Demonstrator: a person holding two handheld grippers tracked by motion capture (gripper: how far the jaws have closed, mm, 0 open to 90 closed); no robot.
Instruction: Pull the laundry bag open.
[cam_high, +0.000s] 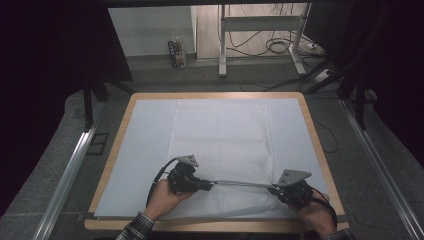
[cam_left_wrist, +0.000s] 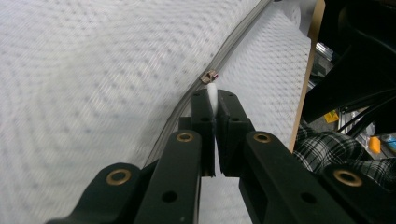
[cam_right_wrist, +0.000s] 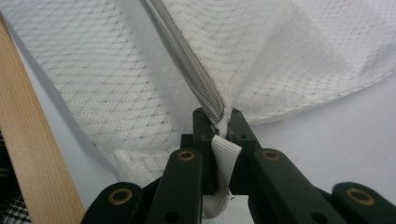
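Clamping zipper pull (cam_left_wrist: 212, 91), left gripper (cam_high: 209, 186), right gripper (cam_high: 272, 190) pinching mesh bag (cam_high: 220, 135) end tab, no legible writing.

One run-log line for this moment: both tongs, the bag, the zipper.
left tongs: shut on zipper pull tab | right tongs: shut on zipper end tape | mesh bag: flat on table | zipper: taut between tongs

high view: above, facing forward-down, far | gripper views: close along fingers | shared: zipper (cam_high: 240, 183) on mesh bag (cam_high: 220, 135)
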